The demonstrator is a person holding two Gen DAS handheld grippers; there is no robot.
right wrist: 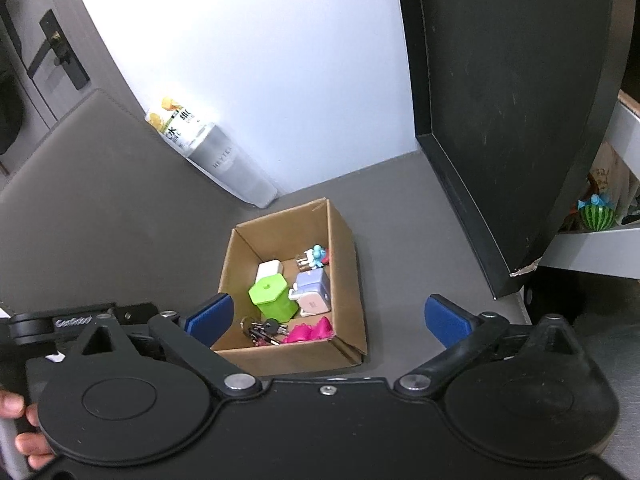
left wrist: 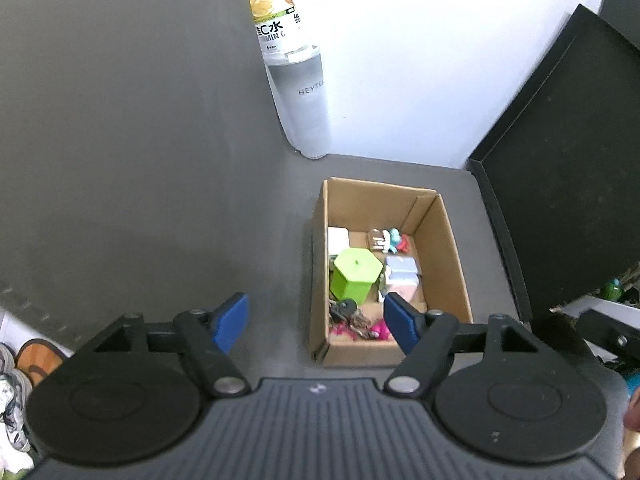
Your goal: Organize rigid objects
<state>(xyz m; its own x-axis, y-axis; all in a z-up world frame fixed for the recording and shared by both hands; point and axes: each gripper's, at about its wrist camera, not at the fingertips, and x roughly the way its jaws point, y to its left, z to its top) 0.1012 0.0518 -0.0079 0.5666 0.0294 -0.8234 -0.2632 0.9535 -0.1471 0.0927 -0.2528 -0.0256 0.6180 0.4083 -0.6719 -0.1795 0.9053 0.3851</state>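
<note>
On the left, the left gripper (left wrist: 316, 322) hangs above the grey table (left wrist: 160, 200) with its blue pads spread wide and nothing between them. No loose item shows on the table around it. A bottle (left wrist: 298, 92) stands at the back by the white wall.

Further right sits the box (left wrist: 448, 248), and that is where the small things are: a green tub (left wrist: 354, 276), a white block (left wrist: 338, 238), a lilac cube (left wrist: 402, 272), a small figure (left wrist: 390, 240), keys (left wrist: 350, 314) and a pink piece (left wrist: 380, 330) near the front wall.

The right gripper (right wrist: 328, 320) hovers over the box's near side, spread as wide as it goes and holding nothing.

To my eye the sorting looks about finished, with everything small already in the box.
</note>
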